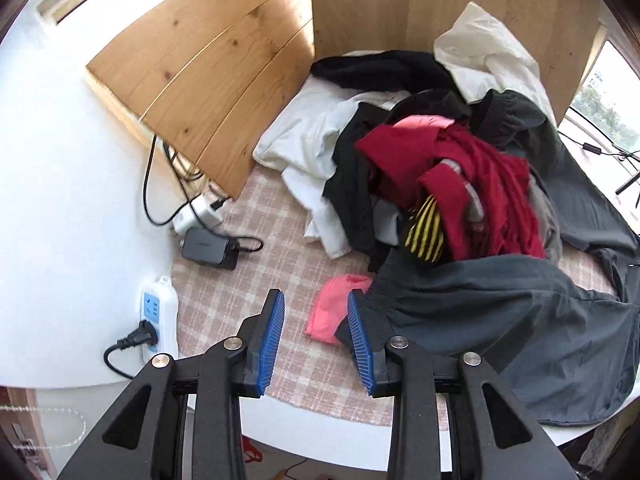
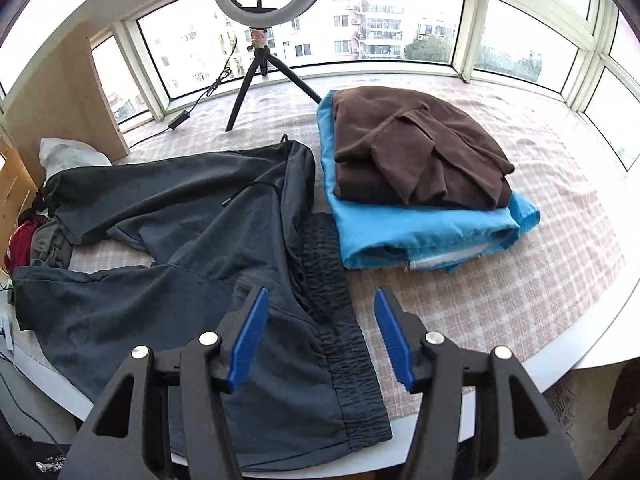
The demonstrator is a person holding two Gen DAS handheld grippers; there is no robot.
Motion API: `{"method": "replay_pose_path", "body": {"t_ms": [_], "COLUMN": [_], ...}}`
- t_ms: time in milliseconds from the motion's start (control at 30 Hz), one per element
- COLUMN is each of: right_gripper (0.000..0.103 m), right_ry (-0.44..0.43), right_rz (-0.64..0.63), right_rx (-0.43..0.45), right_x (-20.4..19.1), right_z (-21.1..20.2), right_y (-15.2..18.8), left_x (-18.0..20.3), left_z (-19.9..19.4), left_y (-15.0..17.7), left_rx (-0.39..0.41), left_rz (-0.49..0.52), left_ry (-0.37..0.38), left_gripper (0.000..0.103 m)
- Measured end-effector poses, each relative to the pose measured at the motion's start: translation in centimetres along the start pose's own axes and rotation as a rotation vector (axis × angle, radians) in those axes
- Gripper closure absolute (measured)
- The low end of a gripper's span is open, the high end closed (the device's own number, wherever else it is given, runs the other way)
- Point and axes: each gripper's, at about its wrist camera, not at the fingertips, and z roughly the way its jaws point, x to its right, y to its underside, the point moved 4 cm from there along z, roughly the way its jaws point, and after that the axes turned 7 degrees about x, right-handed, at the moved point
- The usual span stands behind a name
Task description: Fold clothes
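Note:
Dark grey trousers lie spread on the checked cloth, their elastic waistband toward the front edge. My right gripper hangs open above that waistband, holding nothing. In the left wrist view a trouser leg ends beside the right finger of my left gripper, which is open and empty over a small pink cloth. Behind it is a jumbled pile with a red garment, white clothes, black pieces and a yellow-striped item. A folded brown garment rests on a folded blue one.
Wooden boards stand behind the pile. A power strip, a black charger and cables lie at the left. A ring light on a tripod stands by the windows. The checked cloth runs to the table's curved front edge.

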Motion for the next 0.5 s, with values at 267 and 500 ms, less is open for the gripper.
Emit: {"method": "replay_pose_path", "body": {"t_ms": [267,500], "right_gripper": [0.049,0.049], "right_ry": [-0.034,-0.037], "right_rz": [-0.174,-0.232], "right_rx": [0.021,-0.074], "right_x": [-7.5,-10.8], "right_z": [3.9,9.4], "right_y": [-7.4,-7.4], "left_x": [15.9,24.2], "left_z": [2.6,9.7], "left_y": [-11.3,-16.3], "left_rx": [0.097,0.058], "left_rz": [0.399,0.688], "left_ry": [0.107,0.113], "left_gripper": [0.056,0.055]}}
